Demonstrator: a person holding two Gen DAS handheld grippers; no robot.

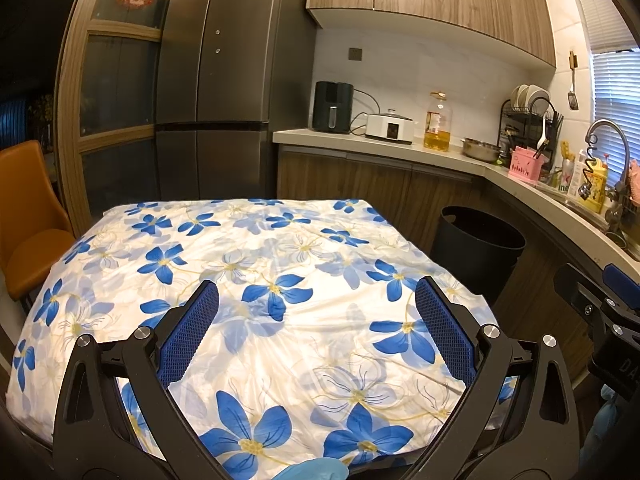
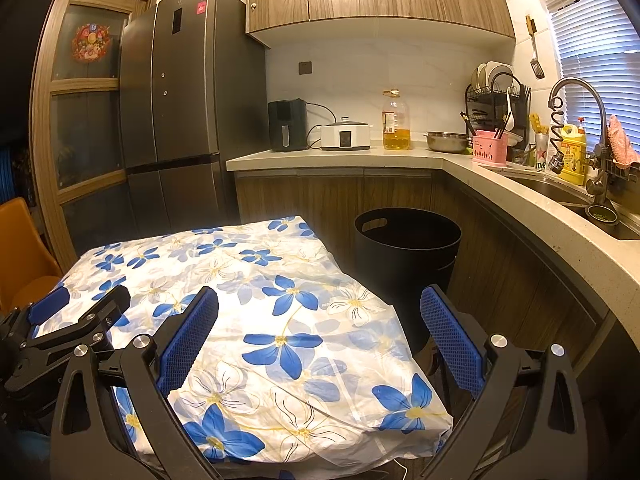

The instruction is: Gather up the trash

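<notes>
A table with a white cloth printed with blue flowers (image 1: 256, 280) fills both views, and it also shows in the right wrist view (image 2: 256, 304). I see no trash on the cloth. A black round bin (image 1: 478, 250) stands on the floor by the table's far right corner, also seen in the right wrist view (image 2: 408, 252). My left gripper (image 1: 316, 300) is open and empty over the cloth. My right gripper (image 2: 320, 308) is open and empty over the table's right edge. The left gripper's body (image 2: 76, 320) shows at the left of the right wrist view.
An L-shaped kitchen counter (image 2: 400, 156) runs behind and to the right, with an air fryer (image 2: 287, 125), a cooker, an oil bottle (image 2: 396, 122), a steel bowl, a dish rack and a sink with a tap (image 2: 576, 128). A fridge (image 1: 224, 80) stands behind. An orange chair (image 1: 28, 216) is at the left.
</notes>
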